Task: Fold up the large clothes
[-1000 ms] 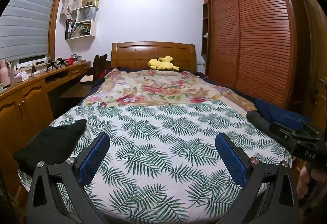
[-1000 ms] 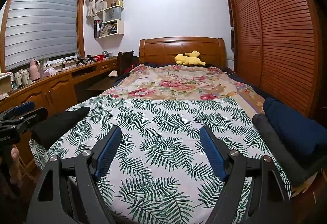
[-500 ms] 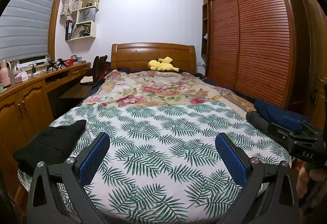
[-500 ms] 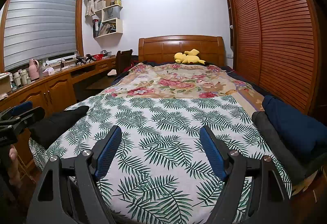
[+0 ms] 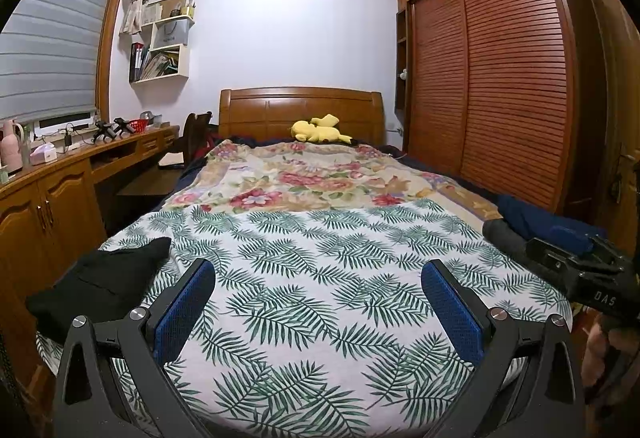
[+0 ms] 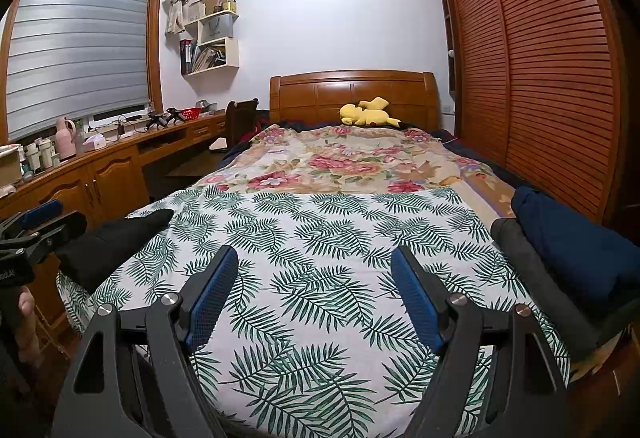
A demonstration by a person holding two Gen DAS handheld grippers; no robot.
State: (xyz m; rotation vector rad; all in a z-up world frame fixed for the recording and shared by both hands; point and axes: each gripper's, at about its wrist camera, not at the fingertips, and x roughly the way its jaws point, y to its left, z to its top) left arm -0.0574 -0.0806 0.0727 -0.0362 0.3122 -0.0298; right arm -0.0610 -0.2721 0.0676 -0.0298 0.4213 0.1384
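Above the foot of the bed (image 5: 320, 278), the left tool (image 5: 318, 278) and right tool (image 6: 314, 270) are hovering released, while black clothes (image 5: 100, 278) are lying at its left edge and navy clothes (image 6: 576, 242) at its right.

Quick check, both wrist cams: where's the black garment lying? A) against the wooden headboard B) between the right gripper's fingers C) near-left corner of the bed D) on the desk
C: the black garment lies on the palm-leaf print sheet at the bed's near-left corner, beside the open left gripper; the open right gripper has nothing between its blue pads.
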